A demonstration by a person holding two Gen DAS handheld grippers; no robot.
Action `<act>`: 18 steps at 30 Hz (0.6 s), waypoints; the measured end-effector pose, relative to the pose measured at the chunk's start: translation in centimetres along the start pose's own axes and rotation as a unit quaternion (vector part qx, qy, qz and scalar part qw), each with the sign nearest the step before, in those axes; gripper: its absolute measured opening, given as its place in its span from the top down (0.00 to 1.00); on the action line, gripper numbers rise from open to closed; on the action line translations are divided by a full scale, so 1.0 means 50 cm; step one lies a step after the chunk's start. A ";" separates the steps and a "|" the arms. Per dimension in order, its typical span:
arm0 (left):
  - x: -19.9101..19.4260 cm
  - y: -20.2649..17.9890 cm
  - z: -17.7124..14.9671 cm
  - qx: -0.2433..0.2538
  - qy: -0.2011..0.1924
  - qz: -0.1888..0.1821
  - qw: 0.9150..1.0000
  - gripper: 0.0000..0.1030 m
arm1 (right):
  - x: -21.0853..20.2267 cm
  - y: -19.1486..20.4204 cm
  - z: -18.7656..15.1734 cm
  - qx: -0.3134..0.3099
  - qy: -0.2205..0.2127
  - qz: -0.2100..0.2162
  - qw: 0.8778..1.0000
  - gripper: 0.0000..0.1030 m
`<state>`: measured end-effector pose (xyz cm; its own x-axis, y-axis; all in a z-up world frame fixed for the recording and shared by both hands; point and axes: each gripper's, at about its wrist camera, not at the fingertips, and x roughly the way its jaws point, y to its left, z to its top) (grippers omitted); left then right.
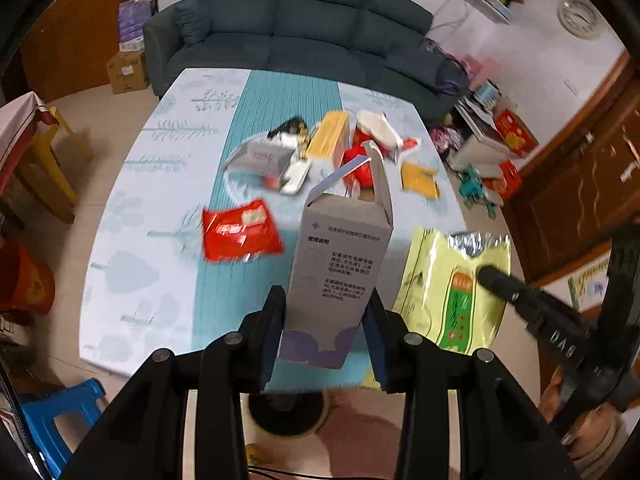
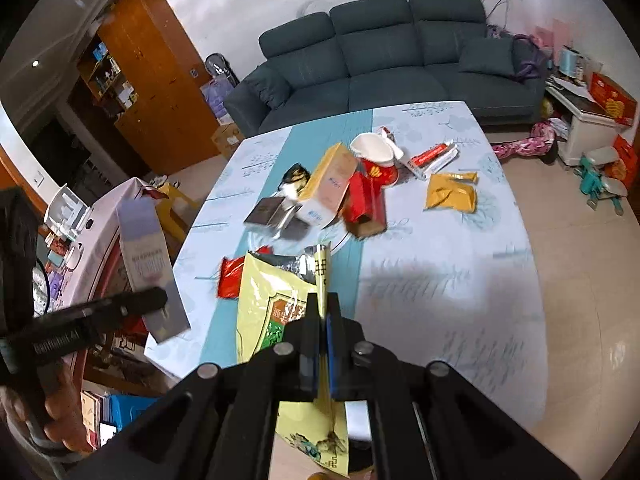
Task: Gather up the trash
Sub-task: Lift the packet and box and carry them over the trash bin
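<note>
Left fingers (image 1: 326,316) part-open, clamped on grey carton (image 1: 340,264); right fingers (image 2: 323,320) shut, pinching yellow bag (image 2: 272,304); counter (image 2: 440,280) litter blurred

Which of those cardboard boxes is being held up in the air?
The tall grey box, clamped in the left gripper. The yellow box and red box lie on the table.
</note>
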<state>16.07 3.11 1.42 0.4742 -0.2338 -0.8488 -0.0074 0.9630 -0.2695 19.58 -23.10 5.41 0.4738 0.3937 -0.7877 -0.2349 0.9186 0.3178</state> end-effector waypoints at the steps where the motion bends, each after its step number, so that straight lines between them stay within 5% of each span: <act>1: -0.005 0.008 -0.017 0.004 0.000 0.000 1.000 0.65 | -0.007 0.017 -0.021 0.001 -0.003 -0.004 1.000 0.98; 9: -0.043 0.093 -0.207 0.033 0.018 -0.008 0.999 0.65 | -0.038 0.122 -0.190 0.004 0.000 -0.041 0.999 0.98; 18: -0.024 0.122 -0.363 0.030 0.069 -0.010 0.997 0.65 | -0.028 0.179 -0.350 -0.011 0.065 -0.071 0.995 0.98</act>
<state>-0.54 6.85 -7.49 0.3481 -0.2659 -0.8990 0.0556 0.9631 -0.2633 1.98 -16.03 0.13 0.3908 0.2509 -0.8856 -0.1920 0.9632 0.1881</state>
